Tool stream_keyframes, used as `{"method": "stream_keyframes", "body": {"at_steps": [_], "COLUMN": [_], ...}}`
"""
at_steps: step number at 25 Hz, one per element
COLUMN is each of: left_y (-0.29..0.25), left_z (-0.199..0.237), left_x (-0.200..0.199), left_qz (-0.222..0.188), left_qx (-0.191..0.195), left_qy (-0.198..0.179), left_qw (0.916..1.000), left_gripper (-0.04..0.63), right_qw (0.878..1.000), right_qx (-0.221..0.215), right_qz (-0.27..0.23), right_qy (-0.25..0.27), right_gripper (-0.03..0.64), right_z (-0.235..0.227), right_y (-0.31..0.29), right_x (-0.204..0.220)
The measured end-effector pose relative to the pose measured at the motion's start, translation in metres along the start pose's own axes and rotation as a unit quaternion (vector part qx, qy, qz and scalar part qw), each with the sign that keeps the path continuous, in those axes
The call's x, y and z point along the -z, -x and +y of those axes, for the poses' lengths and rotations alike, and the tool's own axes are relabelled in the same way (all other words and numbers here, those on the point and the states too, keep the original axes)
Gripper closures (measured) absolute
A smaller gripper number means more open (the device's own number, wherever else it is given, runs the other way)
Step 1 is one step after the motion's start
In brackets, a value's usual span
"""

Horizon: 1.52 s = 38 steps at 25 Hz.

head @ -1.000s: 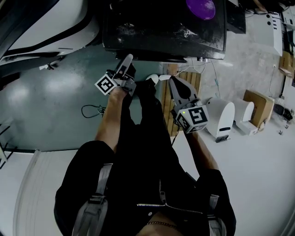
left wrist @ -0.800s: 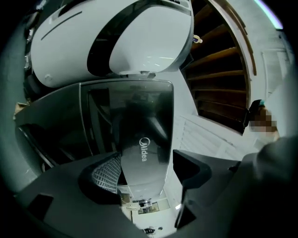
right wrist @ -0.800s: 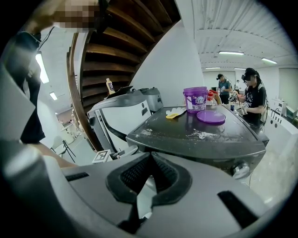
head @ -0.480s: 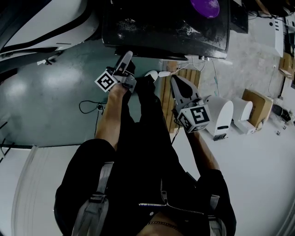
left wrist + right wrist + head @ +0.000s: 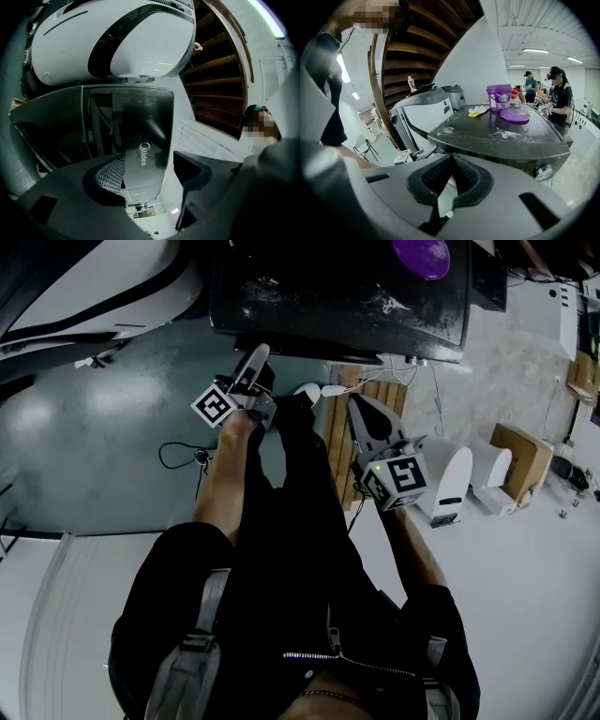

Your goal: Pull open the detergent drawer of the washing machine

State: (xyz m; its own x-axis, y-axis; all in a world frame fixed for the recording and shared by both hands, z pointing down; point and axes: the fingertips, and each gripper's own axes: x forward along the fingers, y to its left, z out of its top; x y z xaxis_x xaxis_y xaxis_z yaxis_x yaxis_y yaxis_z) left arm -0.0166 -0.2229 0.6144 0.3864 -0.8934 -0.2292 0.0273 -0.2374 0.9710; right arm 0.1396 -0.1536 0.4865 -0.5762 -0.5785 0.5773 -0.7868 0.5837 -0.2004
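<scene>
The dark washing machine [image 5: 337,287] fills the top of the head view, with a purple lid [image 5: 420,254] on its dusty top. My left gripper [image 5: 255,357] points at the machine's front, just under the top's edge. In the left gripper view its jaws [image 5: 147,161] stand wide open on either side of a glossy grey front panel [image 5: 140,136] with a Midea logo, and the pads are off it. I cannot tell whether the drawer is out. My right gripper [image 5: 352,401] hangs shut and empty to the right, short of the machine [image 5: 497,129].
A white appliance with a black band [image 5: 94,287] stands left of the machine. A wooden pallet [image 5: 370,418], white devices [image 5: 450,479] and a cardboard box [image 5: 525,456] sit on the floor at right. A cable [image 5: 183,456] lies on the green floor. People [image 5: 558,93] stand behind the machine.
The head view has shifted slightly. Both grippers keep their places.
</scene>
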Motion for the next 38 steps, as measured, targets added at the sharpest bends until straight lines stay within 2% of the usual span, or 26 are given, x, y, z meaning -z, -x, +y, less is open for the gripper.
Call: {"method": "stream_keyframes", "body": {"at_steps": [3,5,12,15,22,28,33,38], "left_y": [0.004,0.001,-0.013,-0.013,-0.019,-0.016,-0.016,-0.014], "left_z": [0.016,0.023,0.017,0.018,0.016,0.017,0.018,0.016], "left_x": [-0.002,-0.006,-0.006,-0.007,-0.001,-0.002,-0.001,-0.004], "left_qz": [-0.003,-0.004,0.01,0.026,0.083,0.069,0.077,0.057], "left_qx": [-0.019,-0.019,0.07,0.091,0.079,0.077,0.079,0.084], "left_qy": [0.005,0.009,0.046,0.036,0.004,0.001,-0.015,-0.012], "left_qw": [0.9998,0.9998,0.9965,0.9949,0.9934,0.9946,0.9938,0.9948], "left_gripper": [0.265,0.264,0.264,0.265,0.265,0.268,0.296,0.308], "right_qw": [1.0,1.0,1.0,1.0,0.999,0.999,0.999,0.998], "right_qx": [0.001,0.002,0.003,0.001,0.009,0.009,0.028,0.04], "right_qz": [0.002,0.003,0.015,0.019,0.019,0.019,0.018,0.006], "right_qy": [0.0,-0.001,-0.002,-0.003,-0.024,-0.026,-0.037,-0.046], "right_gripper": [0.612,0.611,0.612,0.611,0.612,0.612,0.611,0.612], "right_z": [0.001,0.001,0.001,0.002,0.001,0.01,0.001,-0.001], "right_y": [0.001,0.002,0.003,0.003,0.007,0.012,0.017,0.021], "right_x": [0.002,0.003,0.01,0.013,0.025,0.032,0.038,0.036]}}
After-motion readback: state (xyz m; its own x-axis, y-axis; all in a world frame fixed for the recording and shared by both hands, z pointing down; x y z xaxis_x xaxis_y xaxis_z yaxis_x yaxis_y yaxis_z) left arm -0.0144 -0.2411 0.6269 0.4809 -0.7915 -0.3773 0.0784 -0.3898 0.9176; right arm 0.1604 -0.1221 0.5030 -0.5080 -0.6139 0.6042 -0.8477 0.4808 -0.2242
